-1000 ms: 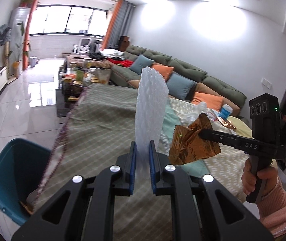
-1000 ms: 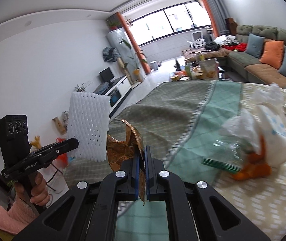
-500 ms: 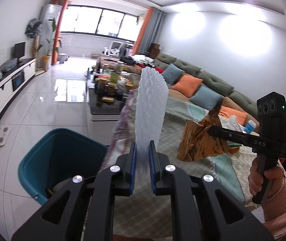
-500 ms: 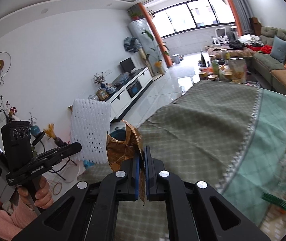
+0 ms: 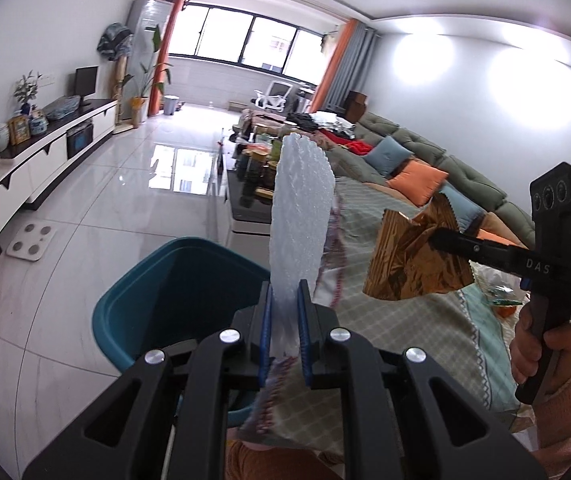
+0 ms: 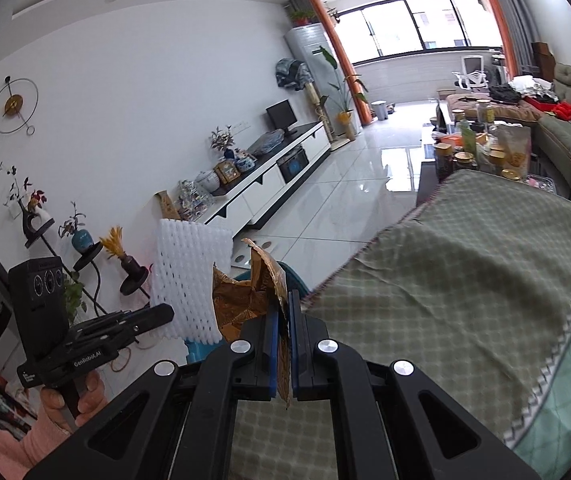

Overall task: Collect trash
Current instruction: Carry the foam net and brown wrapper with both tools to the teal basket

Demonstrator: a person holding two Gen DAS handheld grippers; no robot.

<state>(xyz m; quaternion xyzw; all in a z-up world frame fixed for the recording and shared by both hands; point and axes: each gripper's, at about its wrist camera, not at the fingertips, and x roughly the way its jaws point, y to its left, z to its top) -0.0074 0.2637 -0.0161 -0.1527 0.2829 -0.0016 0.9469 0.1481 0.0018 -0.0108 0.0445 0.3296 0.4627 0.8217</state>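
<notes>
My left gripper (image 5: 285,292) is shut on a white foam net sleeve (image 5: 301,208) that stands upright from its jaws, above the near rim of a teal trash bin (image 5: 133,300) on the floor. The sleeve also shows in the right wrist view (image 6: 189,276). My right gripper (image 6: 282,304) is shut on a crumpled gold foil wrapper (image 6: 245,300), held over the table's left edge. The wrapper (image 5: 413,260) and right gripper (image 5: 437,236) show at the right of the left wrist view. The bin (image 6: 285,276) is mostly hidden behind the wrapper in the right wrist view.
A table with a green checked cloth (image 6: 465,280) lies to the right of the bin. More trash (image 5: 501,304) lies on it. A coffee table with jars (image 6: 481,152), a sofa (image 5: 425,160), a TV cabinet (image 6: 269,184) and a floor scale (image 5: 31,238) stand around.
Both grippers have swung left off the table toward the bin, still holding the foam sleeve and the wrapper. The bin now sits closer and more central under the left gripper.
</notes>
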